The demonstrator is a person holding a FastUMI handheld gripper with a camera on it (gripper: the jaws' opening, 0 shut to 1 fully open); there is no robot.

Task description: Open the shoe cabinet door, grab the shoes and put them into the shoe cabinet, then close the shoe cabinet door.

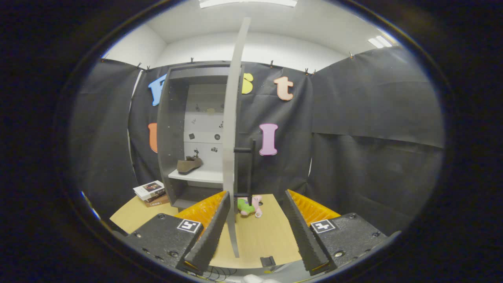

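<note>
The tool [257, 232] is hovering with its fingers spread apart and gripping nothing, the edge of the open cabinet door [234, 118] standing between them, close to the left finger. A brown shoe [189, 164] is already sitting on the white shelf [196, 175] inside the shoe cabinet [169, 129], so the closing step looks to be in hand. A good approach is pressing one finger flat against the door's face near the dark handle [250, 169] and swinging it steadily, avoiding the plush toy [249, 206] and the books [151, 192] on the tabletop [259, 236].
</note>
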